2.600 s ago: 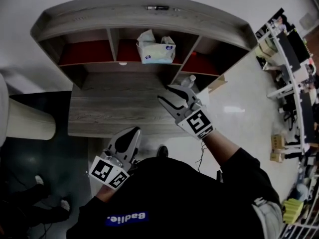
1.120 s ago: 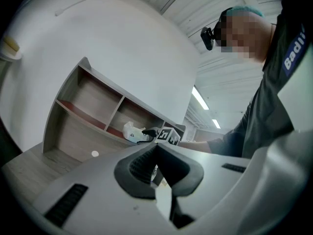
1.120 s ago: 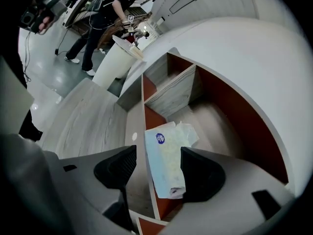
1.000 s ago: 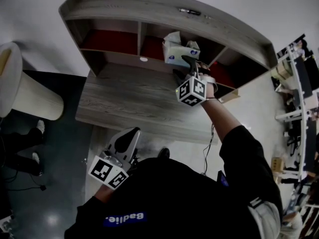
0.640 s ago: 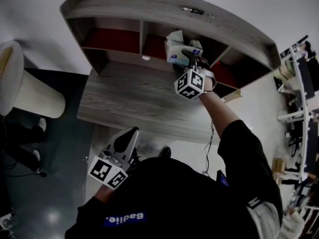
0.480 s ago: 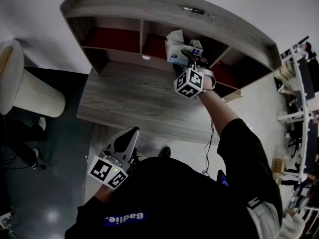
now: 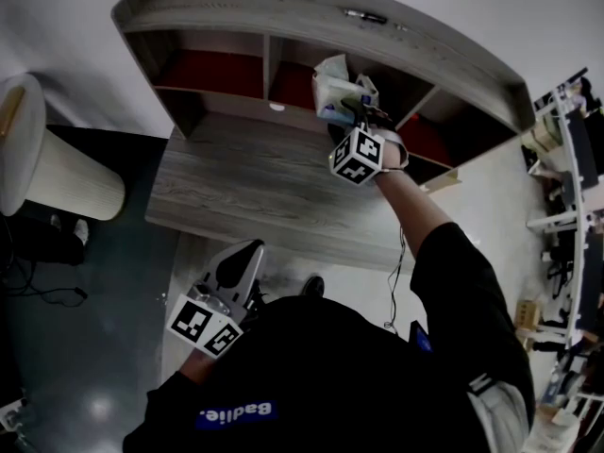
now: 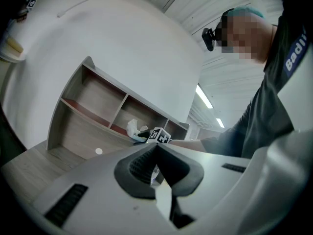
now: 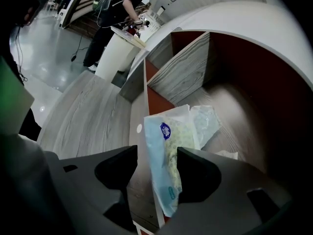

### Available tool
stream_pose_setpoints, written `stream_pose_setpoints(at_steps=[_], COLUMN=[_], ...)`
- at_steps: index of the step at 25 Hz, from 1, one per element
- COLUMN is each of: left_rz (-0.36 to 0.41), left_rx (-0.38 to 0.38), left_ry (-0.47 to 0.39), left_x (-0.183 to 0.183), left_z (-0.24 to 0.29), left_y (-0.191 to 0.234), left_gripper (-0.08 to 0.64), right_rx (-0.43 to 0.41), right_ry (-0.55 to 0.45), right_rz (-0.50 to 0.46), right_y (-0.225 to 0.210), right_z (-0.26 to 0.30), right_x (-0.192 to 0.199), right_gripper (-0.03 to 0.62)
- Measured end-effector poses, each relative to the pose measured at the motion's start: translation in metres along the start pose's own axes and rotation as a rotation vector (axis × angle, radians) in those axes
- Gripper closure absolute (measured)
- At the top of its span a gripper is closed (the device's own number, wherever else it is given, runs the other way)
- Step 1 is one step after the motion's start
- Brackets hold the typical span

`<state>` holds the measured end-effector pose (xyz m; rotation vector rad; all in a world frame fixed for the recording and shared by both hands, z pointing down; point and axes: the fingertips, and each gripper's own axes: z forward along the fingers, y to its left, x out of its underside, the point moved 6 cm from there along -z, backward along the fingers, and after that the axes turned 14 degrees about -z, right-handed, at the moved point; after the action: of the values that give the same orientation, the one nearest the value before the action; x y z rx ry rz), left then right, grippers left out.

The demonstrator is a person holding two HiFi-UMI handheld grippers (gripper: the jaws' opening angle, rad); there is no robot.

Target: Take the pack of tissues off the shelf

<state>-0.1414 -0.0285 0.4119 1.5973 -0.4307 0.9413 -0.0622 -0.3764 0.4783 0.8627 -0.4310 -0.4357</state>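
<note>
The pack of tissues (image 7: 332,85), pale blue and white plastic with a blue logo, stands in the middle compartment of the wooden shelf (image 7: 283,12). My right gripper (image 7: 360,113) reaches into that compartment, open. In the right gripper view the pack (image 9: 168,165) stands on edge between the jaws. The right jaw touches it, and a narrow gap shows at the left jaw. My right gripper (image 9: 156,156) sits at the shelf board's front edge. My left gripper (image 7: 241,258) hangs low by the person's body, shut and empty. Its tips (image 8: 157,148) meet in its own view.
A wooden desk top (image 7: 245,187) lies under the shelf. The compartments (image 7: 208,69) left of the pack have red floors. A small dark object (image 7: 364,15) lies on the shelf's top. A beige cylinder (image 7: 47,173) stands at the left, racks (image 7: 566,111) at the right.
My right gripper has gone from above the desk up into the middle compartment and now has the pack between its jaws. Over the last half second it barely moves. The left gripper stays still.
</note>
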Motion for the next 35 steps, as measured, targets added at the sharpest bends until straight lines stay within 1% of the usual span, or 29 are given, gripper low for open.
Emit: stream_pose_setpoints(at_steps=[2,7,11,15,19,28,35], left_rz=[0.0,0.001,0.007,0.01,0.017,0.031,0.033], left_rx=[0.001,0.013,0.021,0.026,0.039,0.081,0.109], left_ry=[0.003,0.012,0.017,0.021,0.025,0.045,0.062], left_x=[0.0,0.001,0.0,0.0,-0.001,-0.001,0.002], left_z=[0.001,0.003,0.005,0.005,0.005,0.01,0.015], left_y=[-0.001,-0.001,-0.003,-0.005,-0.007,-0.015,-0.02], left_gripper=[0.561,0.562,0.561,0.562,0.563,0.562,0.563], right_rx=[0.0,0.015,0.018,0.014,0.038,0.09,0.108], right_ry=[-0.004,-0.015,-0.032,-0.054,-0.079,-0.16,-0.214], right_rz=[-0.006,-0.017,-0.004,-0.004,-0.01,0.013,0.015], right_y=[0.002,0.002,0.003,0.006,0.005,0.01,0.019], right_z=[-0.003,-0.009,-0.015,-0.024,-0.036,-0.078,-0.114], right_x=[0.0,0.001,0.0,-0.003,-0.009,-0.025,-0.033], right_gripper=[0.357,0.435,0.475,0.495,0.52,0.529,0.531])
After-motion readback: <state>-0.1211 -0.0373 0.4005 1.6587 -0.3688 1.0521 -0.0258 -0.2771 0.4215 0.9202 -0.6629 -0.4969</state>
